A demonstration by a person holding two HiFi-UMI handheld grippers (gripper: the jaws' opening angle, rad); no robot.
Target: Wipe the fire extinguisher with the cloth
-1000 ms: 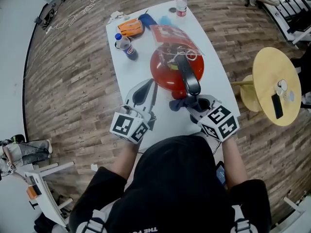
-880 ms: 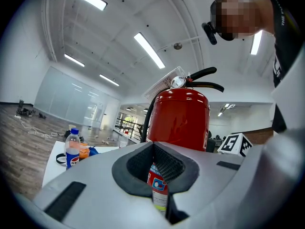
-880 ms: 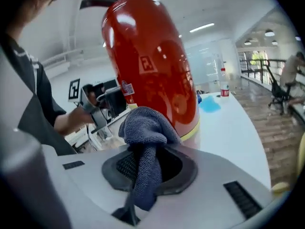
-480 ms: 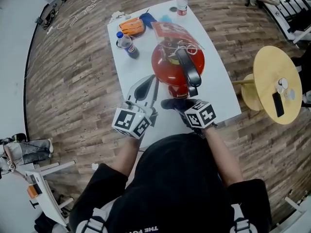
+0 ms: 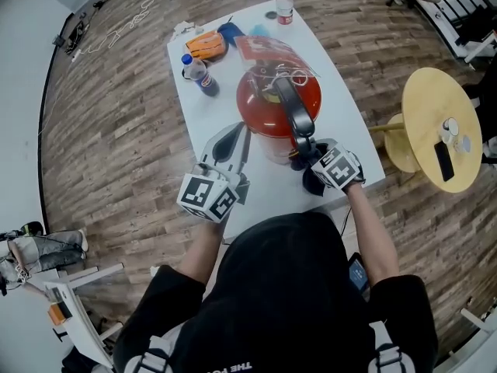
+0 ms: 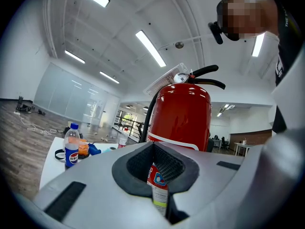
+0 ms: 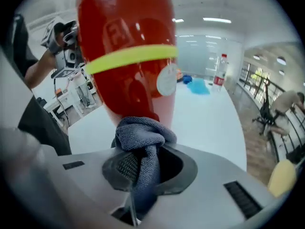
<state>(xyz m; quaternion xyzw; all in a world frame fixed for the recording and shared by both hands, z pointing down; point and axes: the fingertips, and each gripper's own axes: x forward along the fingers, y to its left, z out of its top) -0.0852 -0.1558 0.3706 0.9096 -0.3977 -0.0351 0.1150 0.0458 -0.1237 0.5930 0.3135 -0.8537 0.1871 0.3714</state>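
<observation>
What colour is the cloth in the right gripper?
Greyish-blue cloth; the right gripper view shows it best.

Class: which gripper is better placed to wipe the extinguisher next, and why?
Right. The right gripper clamps the grey cloth, bunched right at the red fire extinguisher's lower body. The left gripper carries no cloth.

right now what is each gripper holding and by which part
The right gripper pinches the grey-blue microfibre cloth by a bunched fold, its wad bulging past the jaws at the red fire extinguisher. The left gripper holds nothing.
</observation>
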